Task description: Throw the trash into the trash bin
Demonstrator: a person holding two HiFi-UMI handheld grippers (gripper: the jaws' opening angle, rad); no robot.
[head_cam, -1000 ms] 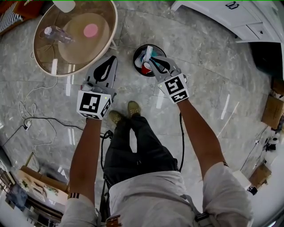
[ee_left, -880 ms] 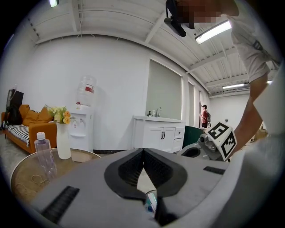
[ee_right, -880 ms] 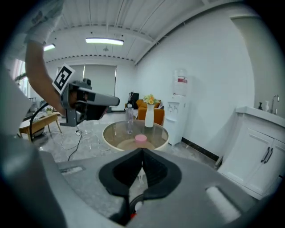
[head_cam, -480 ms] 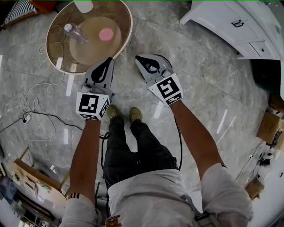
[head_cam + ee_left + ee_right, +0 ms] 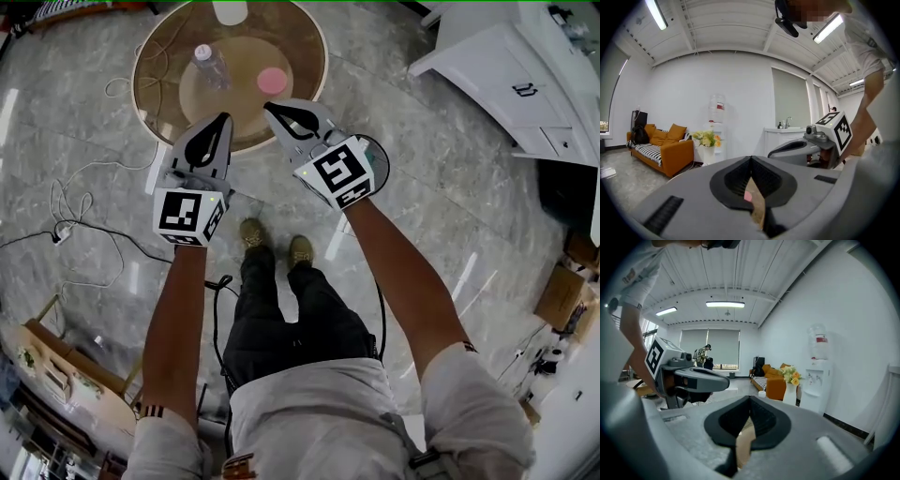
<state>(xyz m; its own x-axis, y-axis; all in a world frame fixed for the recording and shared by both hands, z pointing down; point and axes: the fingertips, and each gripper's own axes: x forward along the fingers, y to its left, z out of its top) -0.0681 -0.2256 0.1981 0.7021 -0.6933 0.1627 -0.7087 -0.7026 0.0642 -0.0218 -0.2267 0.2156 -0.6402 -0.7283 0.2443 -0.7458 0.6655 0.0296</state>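
Left tongs (image 5: 223, 119), right tongs (image 5: 271, 107): both closed, nothing gripped, side by side, tips toward round bench (image 5: 159, 89); bottle (image 5: 208, 64) on bench.

The head view looks steeply down from above the person onto the marble floor (image 5: 450, 187) and the round table (image 5: 159, 84) ahead. The cameras on the left gripper (image 5: 223, 120) and right gripper (image 5: 270, 107) sit close behind their own jaws, facing nearly level across the room. Both share the orange sofa (image 5: 665, 145), flower vase (image 5: 708, 140) and water dispenser (image 5: 717, 110), and each shows the other gripper.
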